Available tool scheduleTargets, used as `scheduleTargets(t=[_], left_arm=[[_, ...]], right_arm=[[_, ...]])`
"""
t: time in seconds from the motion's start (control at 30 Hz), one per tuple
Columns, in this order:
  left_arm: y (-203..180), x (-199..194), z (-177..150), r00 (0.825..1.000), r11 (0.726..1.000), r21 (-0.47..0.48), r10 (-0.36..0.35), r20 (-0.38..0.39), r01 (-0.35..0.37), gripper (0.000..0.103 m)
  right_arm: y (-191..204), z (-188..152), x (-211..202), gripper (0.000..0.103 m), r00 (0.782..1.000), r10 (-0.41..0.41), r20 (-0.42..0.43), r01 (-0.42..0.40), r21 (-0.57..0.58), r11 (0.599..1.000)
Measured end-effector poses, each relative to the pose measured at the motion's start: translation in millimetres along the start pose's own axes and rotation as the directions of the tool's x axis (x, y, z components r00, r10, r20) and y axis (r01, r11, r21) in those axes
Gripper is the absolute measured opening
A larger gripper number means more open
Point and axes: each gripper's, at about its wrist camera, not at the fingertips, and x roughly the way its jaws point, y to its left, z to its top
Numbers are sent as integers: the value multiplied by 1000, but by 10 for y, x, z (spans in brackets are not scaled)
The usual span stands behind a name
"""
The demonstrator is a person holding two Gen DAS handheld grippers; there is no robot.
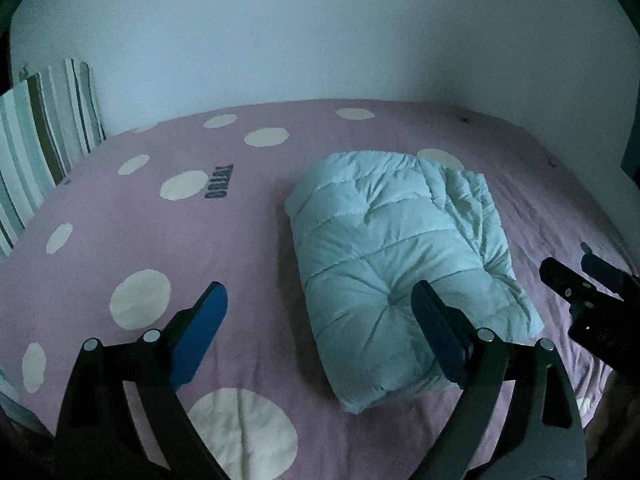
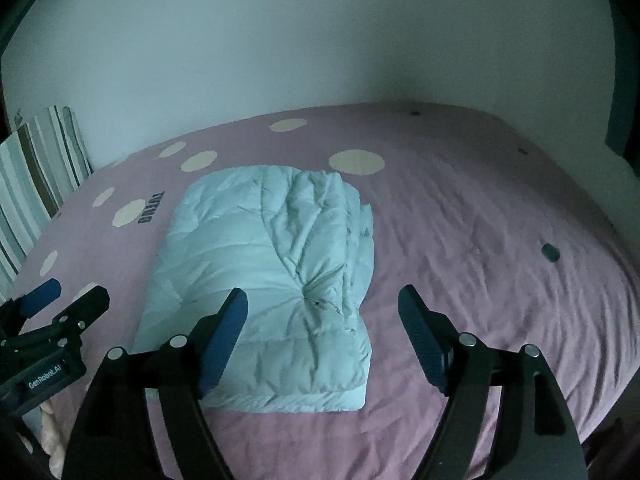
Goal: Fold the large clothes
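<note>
A pale blue quilted puffer garment (image 1: 396,256) lies folded into a thick oblong bundle on the purple bed cover (image 1: 120,220). It is seen again from the right wrist (image 2: 264,276). My left gripper (image 1: 320,300) hangs above the bed with its jaws wide apart and nothing between them; its right blue pad overlaps the bundle's near left part in the picture. My right gripper (image 2: 324,308) is open too, empty, above the bundle's near right edge. Each gripper shows in the other's view: the right one (image 1: 588,300) at the right edge, the left one (image 2: 52,316) at the left.
The cover (image 2: 480,240) has large cream dots and dark lettering (image 1: 219,182). Striped pillows (image 1: 36,148) lean at the far left against the white wall (image 1: 320,40). A small dark object (image 2: 551,253) lies on the cover to the right. The bed's near edge runs below the grippers.
</note>
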Motion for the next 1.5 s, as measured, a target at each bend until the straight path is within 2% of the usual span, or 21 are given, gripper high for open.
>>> scheduleTargets(t=[0.3, 1.5], left_arm=[[26, -304, -50, 999, 1000, -27, 0, 44, 1, 95], [80, -536, -132, 997, 998, -61, 6, 80, -1, 100]], right_arm=[[121, -72, -282, 80, 999, 5, 45, -4, -32, 999], [238, -145, -460, 80, 998, 7, 69, -4, -37, 999]])
